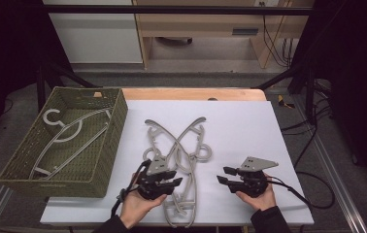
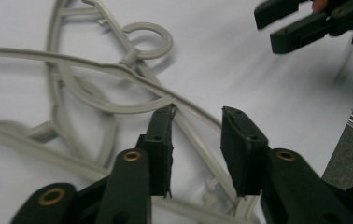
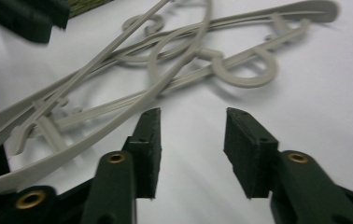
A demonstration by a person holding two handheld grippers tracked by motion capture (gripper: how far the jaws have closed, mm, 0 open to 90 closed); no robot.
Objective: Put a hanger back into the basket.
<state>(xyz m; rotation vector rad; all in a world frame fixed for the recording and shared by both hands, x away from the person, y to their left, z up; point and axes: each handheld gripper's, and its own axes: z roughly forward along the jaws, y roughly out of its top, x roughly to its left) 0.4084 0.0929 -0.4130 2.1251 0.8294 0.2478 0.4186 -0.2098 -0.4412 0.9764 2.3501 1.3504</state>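
Observation:
Several grey plastic hangers (image 1: pixel 181 145) lie tangled in a pile on the white sheet (image 1: pixel 240 121) at the table's middle. My left gripper (image 1: pixel 175 178) hovers over the pile's near part with its jaws apart. In the left gripper view its pads (image 2: pixel 198 112) stand open just above a hanger's arm (image 2: pixel 95 65), not pressing on it. My right gripper (image 1: pixel 222 174) is to the right of the pile and points left at it. Its jaws (image 3: pixel 192 112) are open over bare sheet, with the hangers (image 3: pixel 244 84) just beyond them.
A green woven basket (image 1: pixel 118 121) stands at the left of the sheet with one grey hanger (image 1: pixel 82 118) lying in it. The right half of the sheet is bare. Cables trail off the table's right edge (image 1: pixel 317 194).

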